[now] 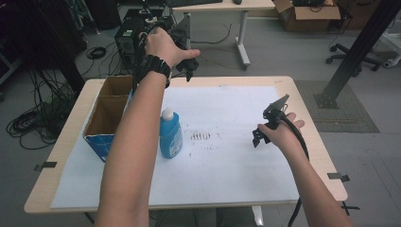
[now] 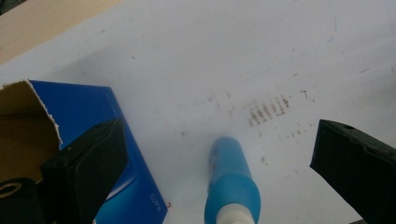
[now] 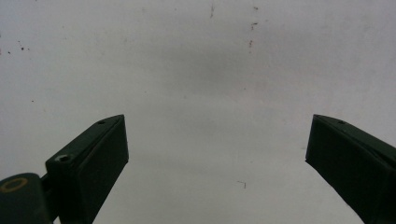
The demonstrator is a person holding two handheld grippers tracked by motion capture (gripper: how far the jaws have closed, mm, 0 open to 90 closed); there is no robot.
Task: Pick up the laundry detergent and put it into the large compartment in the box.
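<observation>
Blue bottle [image 1: 170, 135] – white cap, standing upright – under the spread left claw [image 2: 219, 154]; right claw [image 3: 217, 154] spread

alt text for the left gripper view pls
Seen from above, a blue bottle with a white cap stands on white paper, between the left gripper's wide-open black jaws. An open blue cardboard box sits at left.

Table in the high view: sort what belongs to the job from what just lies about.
Job:
blue bottle
blue cardboard box
left gripper, open, above the bottle
right gripper, open

Lying about:
white sheet
brown smudges
</observation>
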